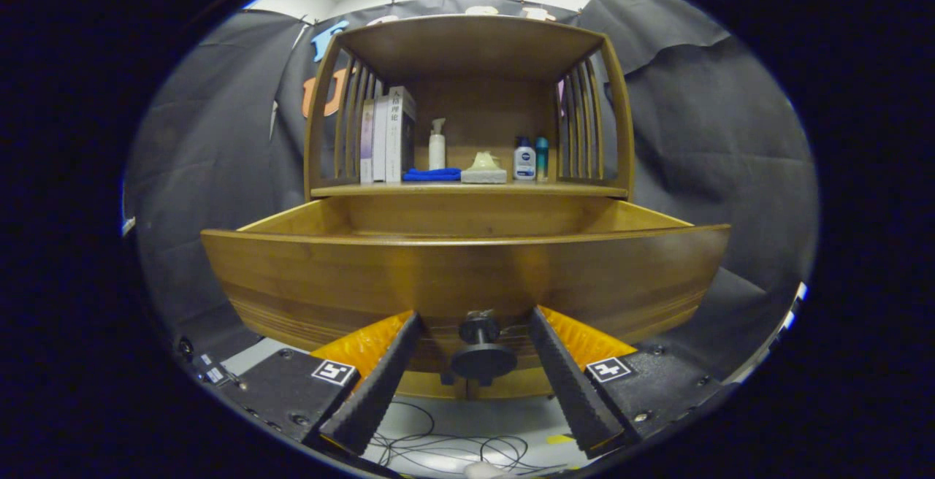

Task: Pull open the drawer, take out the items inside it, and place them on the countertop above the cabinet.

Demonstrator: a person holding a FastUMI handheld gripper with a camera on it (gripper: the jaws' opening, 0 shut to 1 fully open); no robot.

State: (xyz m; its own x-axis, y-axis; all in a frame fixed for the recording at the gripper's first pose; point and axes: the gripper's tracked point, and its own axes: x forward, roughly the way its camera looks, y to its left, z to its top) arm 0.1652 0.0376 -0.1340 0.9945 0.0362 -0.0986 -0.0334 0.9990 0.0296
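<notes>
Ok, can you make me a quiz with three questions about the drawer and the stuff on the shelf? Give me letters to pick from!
1. Where is the drawer's black knob?
A. between the tool's two fingers
B. on the top shelf
C. beside the books

2. What colour is the folded cloth on the countertop?
A. red
B. blue
C. yellow

3. How is the drawer?
A. shut tight
B. pulled out
C. lying on the floor

Answers:
1 A: the knob sits in the gap between the open fingers, and neither one presses on it.
2 B: the cloth lying by the white pump bottle is bright blue.
3 B: the drawer's front stands well out from the cabinet, with its side walls showing behind it.
</notes>
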